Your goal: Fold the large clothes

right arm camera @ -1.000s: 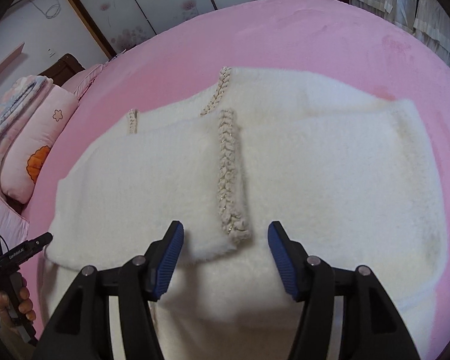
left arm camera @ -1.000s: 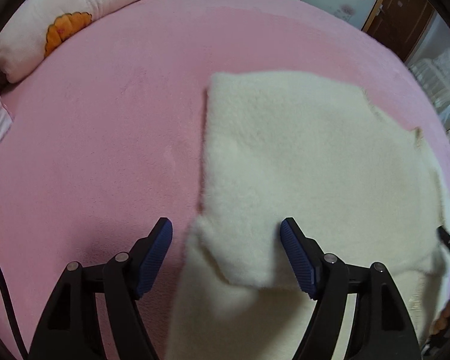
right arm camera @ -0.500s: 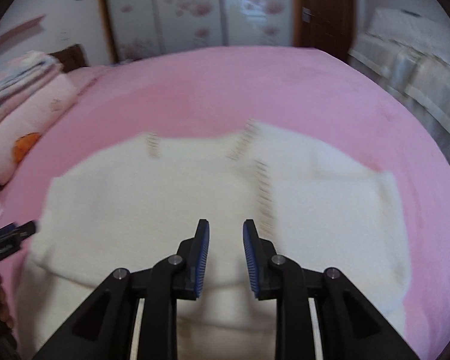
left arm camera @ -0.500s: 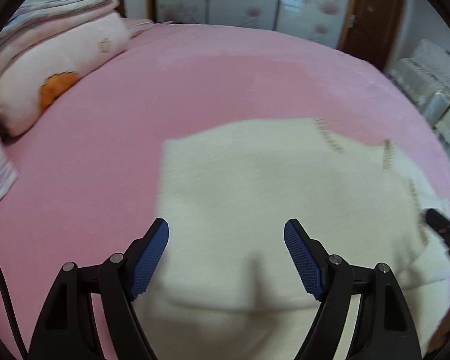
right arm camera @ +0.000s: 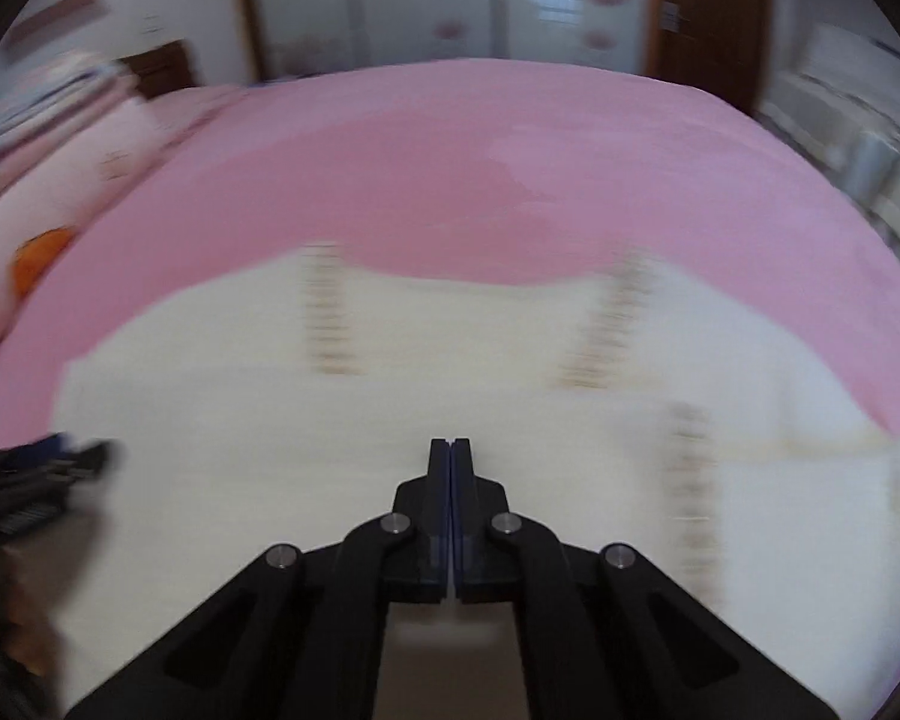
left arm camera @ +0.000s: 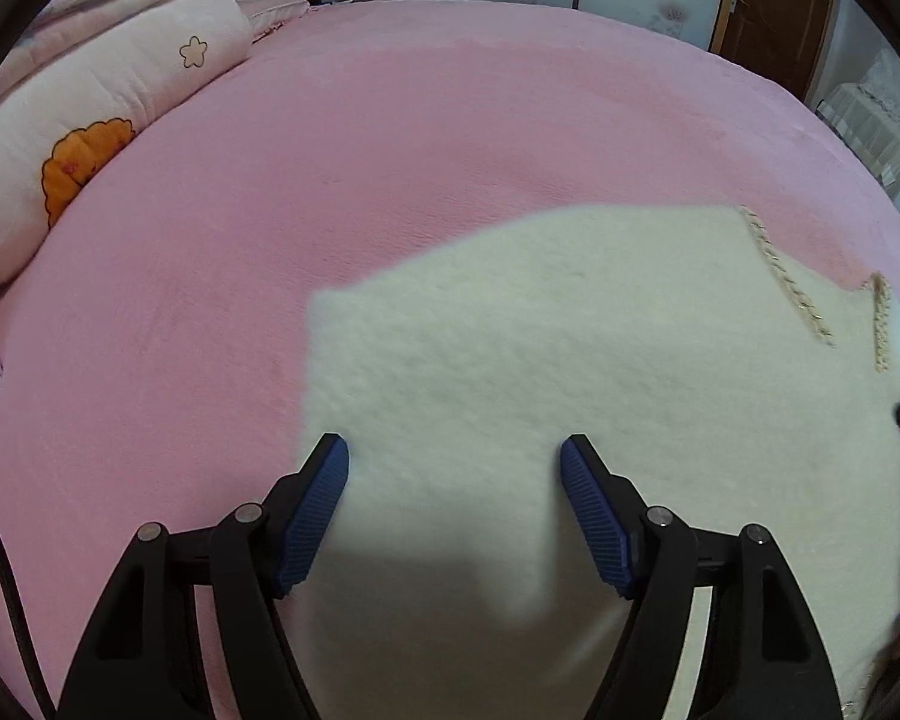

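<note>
A: The left view is sharp: the cream coat (left arm camera: 570, 360) lies flat on the pink bed (left arm camera: 390, 138), with the left gripper (left arm camera: 455, 462) over its left edge, jaws wide and closing, nothing pinched.

B: The right view is blurred but shows both trim strips (right arm camera: 330, 312) and the coat's whole width, running left to right. The right gripper (right arm camera: 450, 450) is closed tight on nothing.

A: A pillow (left arm camera: 90, 120) sits far left; bare bed lies beyond the coat's far edge.
</note>
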Motion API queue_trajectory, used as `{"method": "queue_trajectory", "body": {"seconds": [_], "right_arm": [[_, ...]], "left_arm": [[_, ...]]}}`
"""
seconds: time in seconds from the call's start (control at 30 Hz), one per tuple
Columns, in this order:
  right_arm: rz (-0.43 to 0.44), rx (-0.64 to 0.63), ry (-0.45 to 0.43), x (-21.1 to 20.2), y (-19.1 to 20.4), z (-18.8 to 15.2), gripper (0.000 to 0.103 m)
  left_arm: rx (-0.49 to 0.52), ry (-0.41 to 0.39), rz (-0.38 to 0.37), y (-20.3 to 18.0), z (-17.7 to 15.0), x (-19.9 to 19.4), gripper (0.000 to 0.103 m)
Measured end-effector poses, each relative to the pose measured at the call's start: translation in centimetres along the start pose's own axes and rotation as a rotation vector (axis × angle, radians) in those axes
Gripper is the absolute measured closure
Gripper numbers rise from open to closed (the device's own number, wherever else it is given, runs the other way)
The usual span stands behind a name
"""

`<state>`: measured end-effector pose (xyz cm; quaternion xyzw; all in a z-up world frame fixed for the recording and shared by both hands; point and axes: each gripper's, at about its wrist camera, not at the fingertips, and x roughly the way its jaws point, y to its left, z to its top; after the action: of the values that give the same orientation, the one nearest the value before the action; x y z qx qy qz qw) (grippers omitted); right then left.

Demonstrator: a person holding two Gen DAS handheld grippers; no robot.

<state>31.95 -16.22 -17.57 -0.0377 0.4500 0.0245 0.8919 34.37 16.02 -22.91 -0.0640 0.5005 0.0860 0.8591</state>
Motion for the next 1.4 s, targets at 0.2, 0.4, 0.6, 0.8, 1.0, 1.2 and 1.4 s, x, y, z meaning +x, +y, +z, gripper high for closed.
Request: {"method": "queue_trajectory", "body": {"seconds": [0.2, 0.4, 0.6, 0.8, 1.0, 1.2, 1.4], "right_arm": [[-0.058, 0.008, 0.004, -0.6, -4.0, -1.6, 0.103], [-0.060, 0.094, 0.015, -1.5, -4.7, -1.9, 0.103], [-0.057, 0.126, 0.039, -4.3, -6.3, -2.3, 0.082], [-0.051, 0.179, 0.026, -8.9, -6.6, -3.8, 0.072], [0.006, 0.234, -0.007, -14.8, -6.2, -5.0, 0.072], [0.033, 0.213, -0.077, -21.5, -4.8, -6.3, 0.069], [0.055, 0.193, -0.166, -27.8, -3.9, -8.4, 0.058]], "left_arm": [[-0.010, 0.004, 0.017, 0.6, 0.3, 0.3, 0.025], [-0.013, 0.036, 0.051, 0.1, 0.3, -1.1, 0.025], [-0.002, -0.034, 0.019, -0.2, -2.3, -7.0, 0.025], [0.061, -0.101, 0.003, -2.0, -4.3, -14.0, 0.025], [0.041, -0.177, -0.004, -1.8, -6.0, -21.2, 0.025], [-0.009, -0.207, -0.069, 0.2, -9.0, -26.6, 0.025], [-0.005, -0.238, -0.099, 1.1, -13.4, -30.9, 0.025]]}}
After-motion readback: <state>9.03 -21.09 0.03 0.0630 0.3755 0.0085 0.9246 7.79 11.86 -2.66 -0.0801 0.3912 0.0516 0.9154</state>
